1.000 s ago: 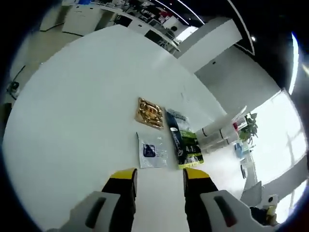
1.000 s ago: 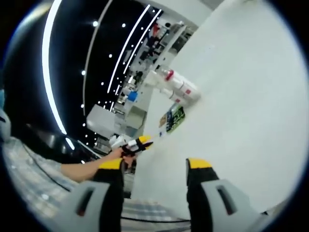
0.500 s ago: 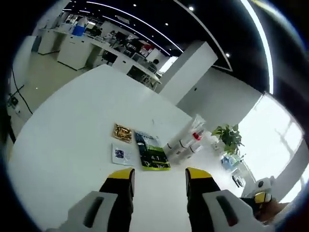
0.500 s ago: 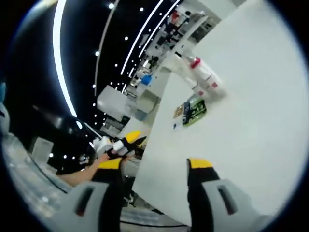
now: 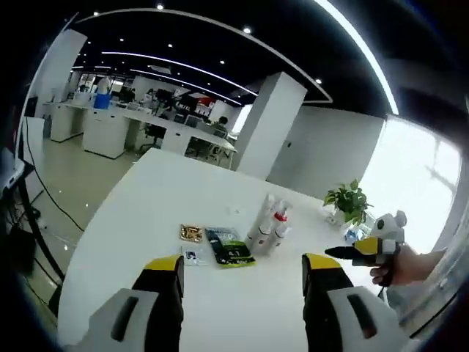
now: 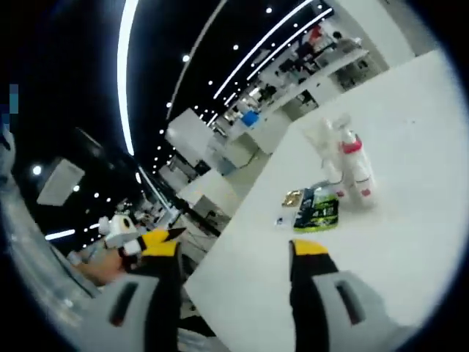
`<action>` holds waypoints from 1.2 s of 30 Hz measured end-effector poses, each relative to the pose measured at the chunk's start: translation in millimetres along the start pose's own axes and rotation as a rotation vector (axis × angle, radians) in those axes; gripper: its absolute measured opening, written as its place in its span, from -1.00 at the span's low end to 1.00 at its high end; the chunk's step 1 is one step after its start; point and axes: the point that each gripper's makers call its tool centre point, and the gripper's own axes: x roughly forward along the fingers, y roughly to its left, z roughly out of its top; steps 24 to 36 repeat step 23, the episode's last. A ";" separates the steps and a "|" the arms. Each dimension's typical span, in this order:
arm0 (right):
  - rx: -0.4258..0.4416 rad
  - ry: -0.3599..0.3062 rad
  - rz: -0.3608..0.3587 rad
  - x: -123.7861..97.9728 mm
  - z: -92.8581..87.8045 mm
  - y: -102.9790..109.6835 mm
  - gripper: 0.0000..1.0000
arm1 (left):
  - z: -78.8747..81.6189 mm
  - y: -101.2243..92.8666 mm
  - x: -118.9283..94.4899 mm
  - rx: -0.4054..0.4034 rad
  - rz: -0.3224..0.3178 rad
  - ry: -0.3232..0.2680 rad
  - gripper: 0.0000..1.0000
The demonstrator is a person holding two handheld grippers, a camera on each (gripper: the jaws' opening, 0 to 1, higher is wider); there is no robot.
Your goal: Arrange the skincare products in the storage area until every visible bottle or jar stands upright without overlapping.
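A small cluster of white bottles [image 5: 265, 229] stands upright near the middle of the white table [image 5: 139, 242]; one has a red cap [image 6: 350, 147]. The same bottles [image 6: 344, 170] stand close together in the right gripper view. My left gripper [image 5: 243, 270] is open and empty, held well back from the bottles. My right gripper [image 6: 236, 253] is open and empty too, far from them. The right gripper [image 5: 366, 249] enters the left gripper view at the right, in a hand [image 5: 403, 265]. The left gripper [image 6: 143, 240] appears at the left of the right gripper view.
Flat sachets lie beside the bottles: a green-black one [image 5: 231, 248], a gold one [image 5: 191, 233] and a small white one [image 5: 192, 255]. A potted plant [image 5: 347, 206] stands past the table's far end. Office desks [image 5: 110, 128] fill the background.
Both cameras have pulled back and levelled out, so the table looks smaller and farther. The left jaws stand wider apart. Bottles and sachets have not moved.
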 end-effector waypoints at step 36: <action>-0.323 -0.058 -0.165 -13.7 21.3 5.0 0.98 | 11.6 -1.8 -24.4 0.126 0.058 -0.082 0.93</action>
